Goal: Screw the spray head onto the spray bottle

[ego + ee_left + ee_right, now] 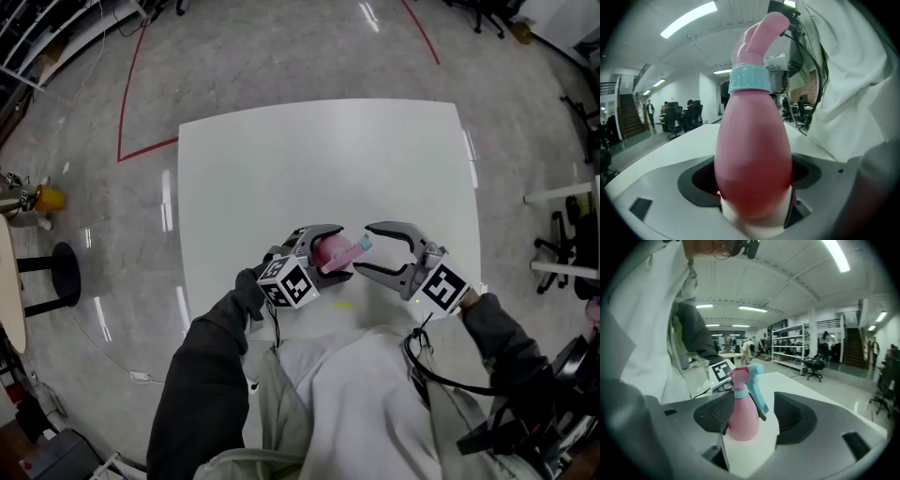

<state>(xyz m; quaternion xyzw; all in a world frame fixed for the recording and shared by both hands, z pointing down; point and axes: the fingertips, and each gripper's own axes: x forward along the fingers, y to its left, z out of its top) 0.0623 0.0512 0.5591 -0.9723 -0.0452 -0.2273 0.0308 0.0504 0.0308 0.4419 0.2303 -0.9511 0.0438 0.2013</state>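
Note:
A pink spray bottle with a teal collar and a pink-and-teal spray head on top is held above the white table, near its front edge. My left gripper is shut on the bottle's body, which fills the left gripper view. My right gripper stands open just to the right. The teal nozzle end lies between its spread fingertips, untouched. In the right gripper view the bottle stands ahead of the gap, clear of both ribbed pads.
The person's white garment hangs close behind both grippers. Grey floor with red tape lines surrounds the table. A black stool stands at the left, and office chairs at the right.

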